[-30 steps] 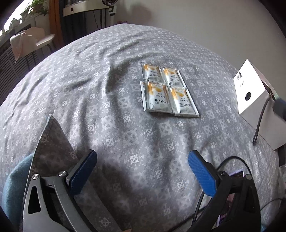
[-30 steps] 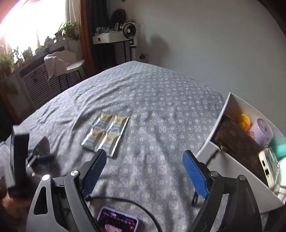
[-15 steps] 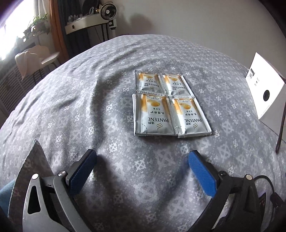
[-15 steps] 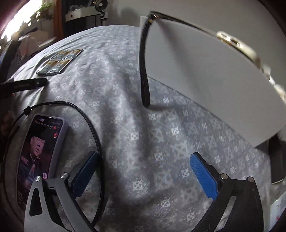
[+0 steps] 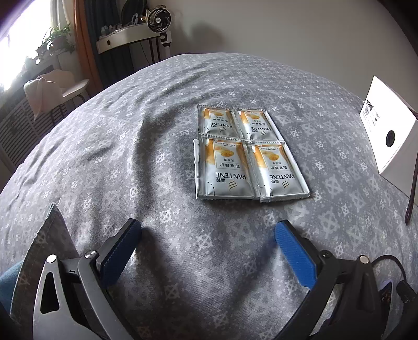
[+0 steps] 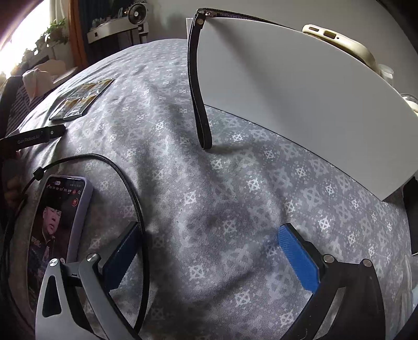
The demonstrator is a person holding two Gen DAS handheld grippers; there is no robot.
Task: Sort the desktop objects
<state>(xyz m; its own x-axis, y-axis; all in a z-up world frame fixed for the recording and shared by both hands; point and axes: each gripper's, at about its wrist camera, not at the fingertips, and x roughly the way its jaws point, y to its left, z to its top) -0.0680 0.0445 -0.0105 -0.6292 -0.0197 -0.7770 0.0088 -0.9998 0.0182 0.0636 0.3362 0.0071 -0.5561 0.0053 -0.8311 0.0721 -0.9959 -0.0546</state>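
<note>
A sheet of silver and orange Pantene sachets [image 5: 245, 154] lies flat on the grey patterned bedspread [image 5: 130, 162]. My left gripper [image 5: 209, 235] is open and empty, just short of the sheet's near edge and low over the cloth. The sachets also show in the right wrist view [image 6: 78, 100] at far left. My right gripper [image 6: 209, 240] is open and empty, low over the bedspread, in front of the white box [image 6: 300, 96]. A black strap [image 6: 198, 86] hangs over the box's wall. The box shows in the left wrist view [image 5: 389, 136] at far right.
A lit phone [image 6: 56, 227] with a black cable [image 6: 135, 198] lies on the bedspread left of my right gripper. A cream phone [image 6: 342, 41] sticks up from the box. A chair [image 5: 60, 89] and a fan [image 5: 156, 19] stand beyond the bed.
My left gripper has moved forward toward the sachets, which now look larger and closer. My right gripper swung right and down from the bed's middle to the box, then held nearly still.
</note>
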